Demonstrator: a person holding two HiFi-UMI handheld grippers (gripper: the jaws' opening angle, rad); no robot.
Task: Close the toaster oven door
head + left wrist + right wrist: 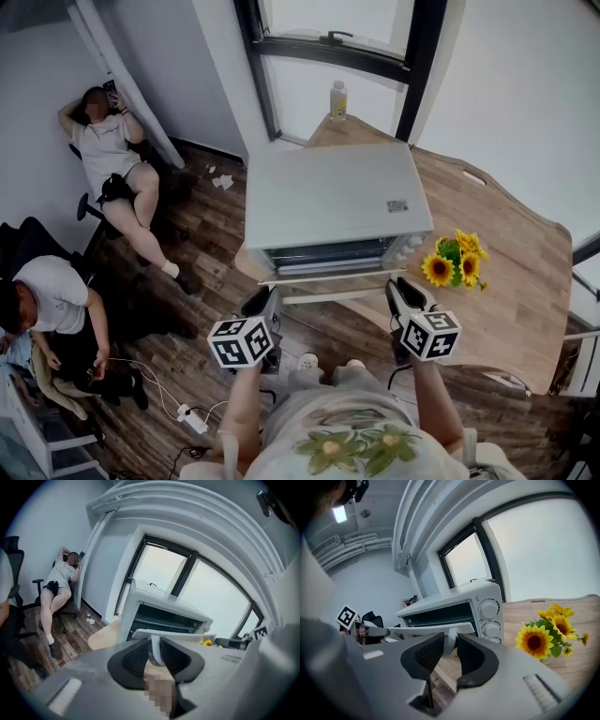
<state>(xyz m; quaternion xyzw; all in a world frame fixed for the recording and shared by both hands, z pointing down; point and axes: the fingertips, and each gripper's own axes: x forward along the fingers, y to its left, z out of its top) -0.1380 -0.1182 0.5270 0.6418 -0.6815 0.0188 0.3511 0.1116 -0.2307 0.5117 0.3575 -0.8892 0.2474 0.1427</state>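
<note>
Over at the left end of the wooden table (511, 291) sits the toaster oven (328, 192), a big white box whose left side is pretty much level with the table's left edge and whose front is right up at the near edge. Behind it is the window, so no slack back there. To its right there's a good stretch of bare tabletop. To its left, a strip of open wood floor (211, 239) runs to two people sitting in chairs, well apart from the oven.

The oven's door (347, 274) is dropped open, close to flat, and it sticks out past the table's near edge over the floor, toward the person holding the tools. You can see straight into the dark cavity and its rack. The white handle (337, 295) runs along the door's outer edge.

Both tools are on that handle. The left gripper (154, 645) is clamped on the handle's left post, black pads tight against either side of it. The right gripper (450, 644) is clamped the same way on the right post.

Just right of the oven, near the right gripper but not touching it, is a bunch of sunflowers (457, 260). A small bottle (338, 100) stands at the table's far end by the window, behind the oven.
</note>
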